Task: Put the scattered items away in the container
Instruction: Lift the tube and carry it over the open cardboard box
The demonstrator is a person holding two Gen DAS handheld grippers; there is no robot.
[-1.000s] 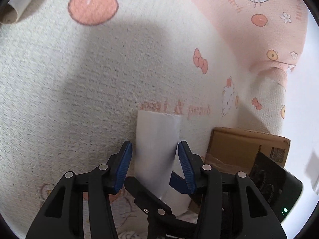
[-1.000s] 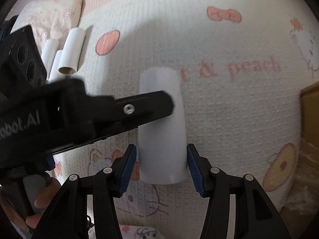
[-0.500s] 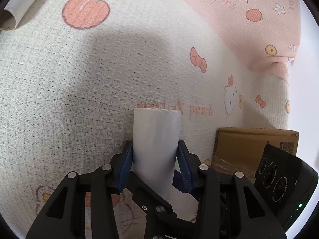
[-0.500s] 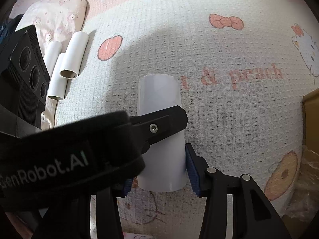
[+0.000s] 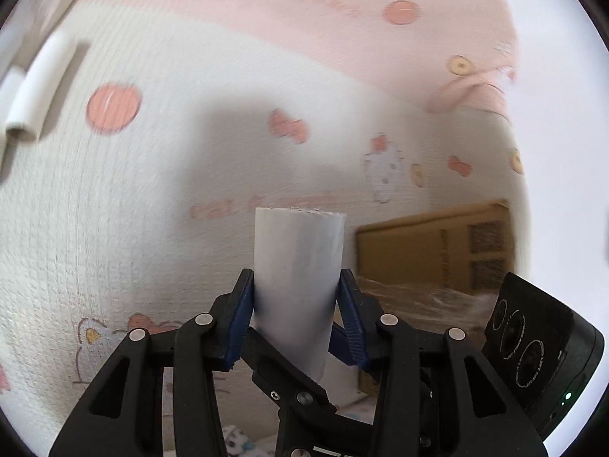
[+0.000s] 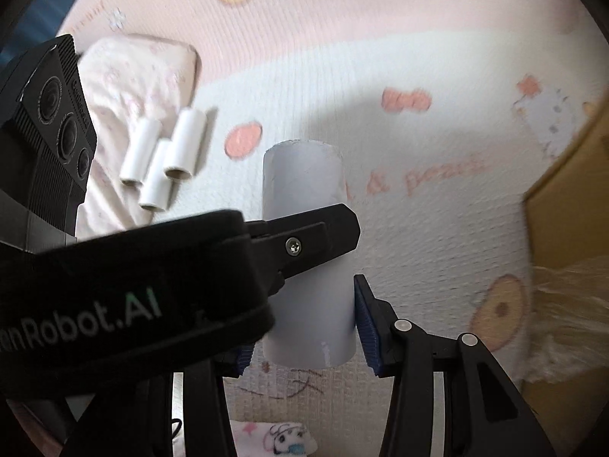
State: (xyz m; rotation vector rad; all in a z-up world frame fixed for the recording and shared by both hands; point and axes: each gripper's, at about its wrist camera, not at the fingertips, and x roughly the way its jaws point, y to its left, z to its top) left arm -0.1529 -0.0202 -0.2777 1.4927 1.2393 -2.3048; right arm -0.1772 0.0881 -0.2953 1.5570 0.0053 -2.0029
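Left wrist view shows the white tube (image 5: 298, 270) clamped mid-body in your left gripper (image 5: 296, 318), blue pads pressed on both sides, raised above the blanket (image 5: 114, 228). Your right gripper (image 6: 304, 323) brackets the tube's lower end; whether it grips, I cannot tell. Judged light, hollow, crushable: squeeze gently, mid-length. The cardboard box (image 5: 434, 251) sits just right of the tube; three spare tubes (image 6: 163, 160) lie well left.

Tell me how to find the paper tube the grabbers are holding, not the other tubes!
Look at the peach-print bedspread. Near its middle, both the left gripper and the right gripper clamp one white tube. Unlike the three small tubes lying loose by the pink pillow, it is held up, pointing away.
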